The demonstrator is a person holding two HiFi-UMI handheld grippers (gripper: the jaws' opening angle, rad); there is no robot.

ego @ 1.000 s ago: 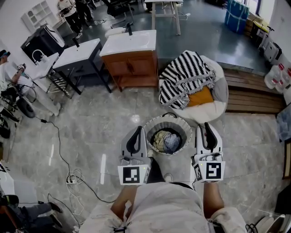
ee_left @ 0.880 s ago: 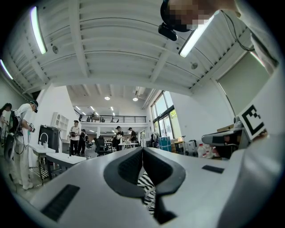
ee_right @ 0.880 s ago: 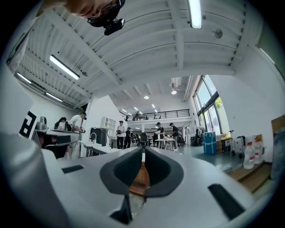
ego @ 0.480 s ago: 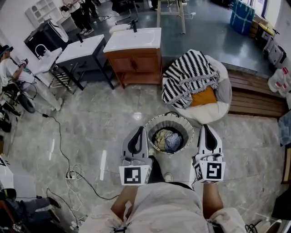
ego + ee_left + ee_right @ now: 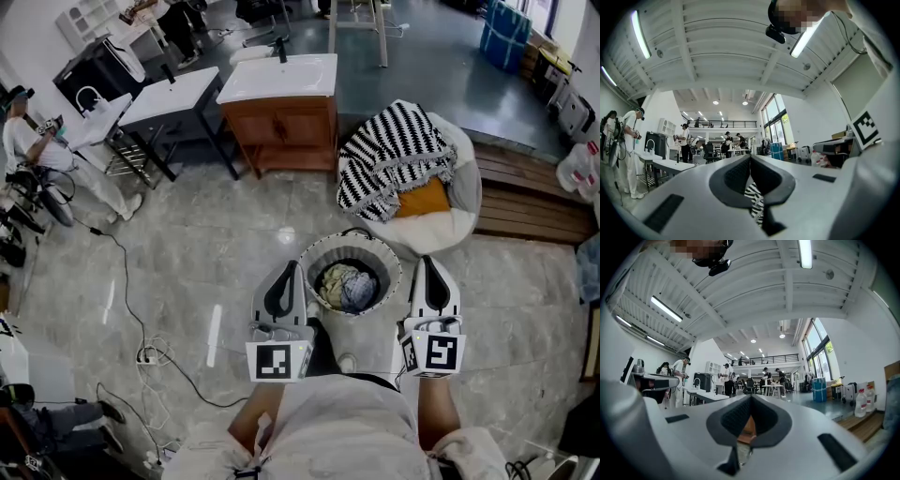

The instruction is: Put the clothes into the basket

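A round white laundry basket stands on the marble floor in front of me, with crumpled beige and blue clothes inside it. My left gripper is held just left of the basket, my right gripper just right of it. Both point level. In the left gripper view the left gripper has its jaws together with nothing between them. The right gripper is likewise shut and empty. Beyond the basket, a black-and-white striped cloth and an orange piece lie on a white beanbag.
A wooden vanity with a white sink and a white table stand further back. A black cable runs over the floor at the left. A wooden platform lies at the right. A person stands far left.
The right gripper's jaws have come together. Both grippers stay beside the basket, while the view has drifted slightly, so the room sits a little lower and to the right.
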